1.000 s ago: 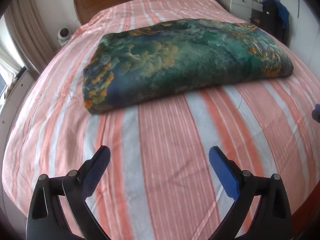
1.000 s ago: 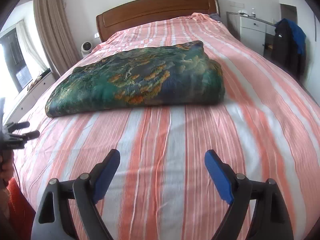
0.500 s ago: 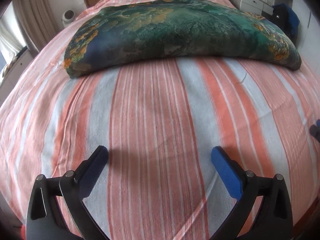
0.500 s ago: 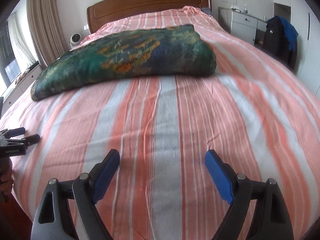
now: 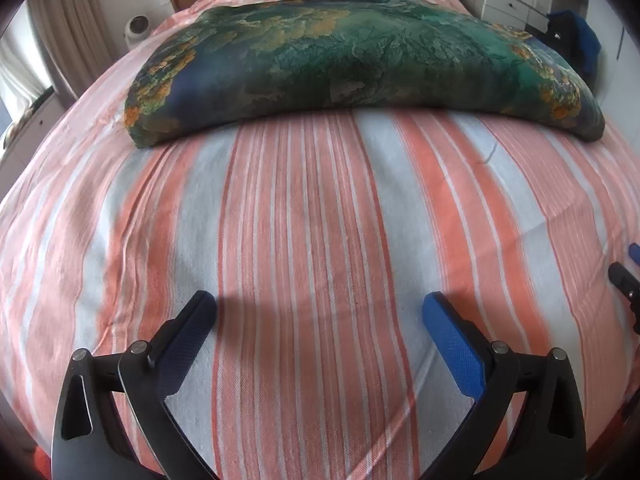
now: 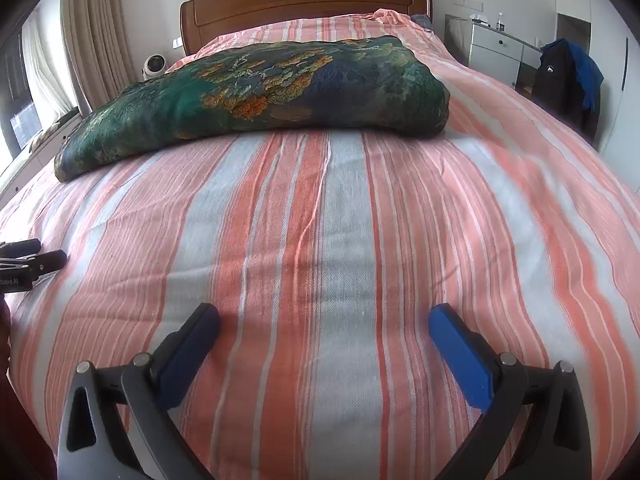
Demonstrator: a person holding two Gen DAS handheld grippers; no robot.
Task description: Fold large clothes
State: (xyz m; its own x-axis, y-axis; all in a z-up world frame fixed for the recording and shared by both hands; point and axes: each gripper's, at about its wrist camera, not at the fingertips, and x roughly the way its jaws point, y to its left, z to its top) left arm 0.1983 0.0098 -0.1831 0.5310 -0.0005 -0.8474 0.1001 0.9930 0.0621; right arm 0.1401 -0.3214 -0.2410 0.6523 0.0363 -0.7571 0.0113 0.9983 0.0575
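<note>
Folded green cloth [image 5: 360, 60] seen upper frame on bed [image 5: 304, 220]; left claw [image 5: 320, 308] and right claw [image 6: 324, 320] held wide apart, nothing gripped.

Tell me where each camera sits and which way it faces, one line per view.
Left wrist: low over the striped bedspread, facing the headboard; its own open left gripper shows, with the right gripper at the right edge.
Right wrist: likewise, further right; its own open right gripper shows, the other's tips at left.
Both share the folded green cloth.
</note>
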